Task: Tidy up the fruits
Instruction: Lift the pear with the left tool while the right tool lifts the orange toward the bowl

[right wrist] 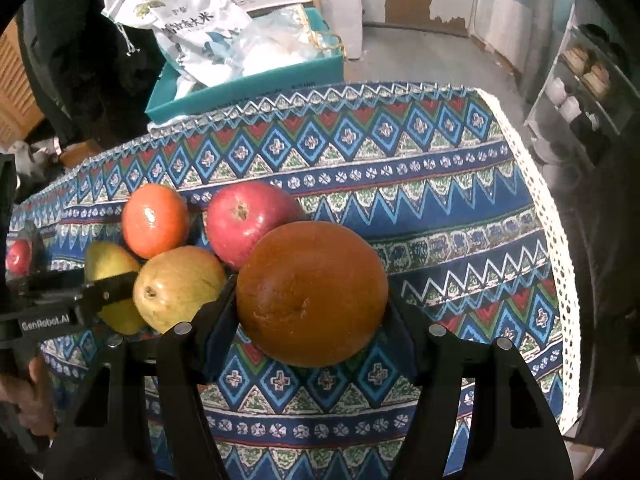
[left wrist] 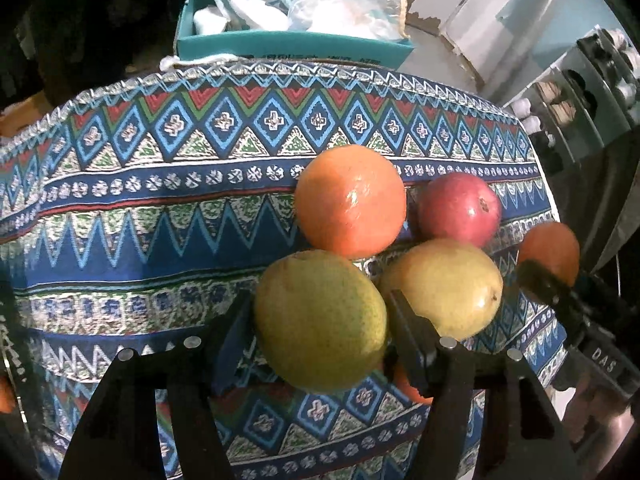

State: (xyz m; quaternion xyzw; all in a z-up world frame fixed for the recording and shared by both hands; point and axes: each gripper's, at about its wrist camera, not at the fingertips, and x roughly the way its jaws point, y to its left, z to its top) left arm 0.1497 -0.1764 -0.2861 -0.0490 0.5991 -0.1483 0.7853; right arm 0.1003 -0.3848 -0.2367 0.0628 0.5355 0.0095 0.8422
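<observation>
My left gripper (left wrist: 320, 304) is shut on a green-yellow pear (left wrist: 320, 320), low over the patterned tablecloth (left wrist: 160, 208). A second yellow pear (left wrist: 444, 286), an orange (left wrist: 350, 200) and a red apple (left wrist: 460, 210) sit bunched just beyond it. My right gripper (right wrist: 310, 300) is shut on a large orange (right wrist: 312, 292); it also shows in the left wrist view (left wrist: 550, 254). In the right wrist view the red apple (right wrist: 246, 220), the small orange (right wrist: 154, 220), the yellow pear (right wrist: 178, 286) and the held pear (right wrist: 110, 280) lie to its left.
A teal box (left wrist: 292, 46) with bags stands behind the table's far edge. A metal shelf rack (right wrist: 580, 80) stands to the right past the tablecloth's lace edge (right wrist: 560, 240). Another red apple (right wrist: 18, 256) lies at the far left. An orange shape (left wrist: 408, 386) shows under the left fingers.
</observation>
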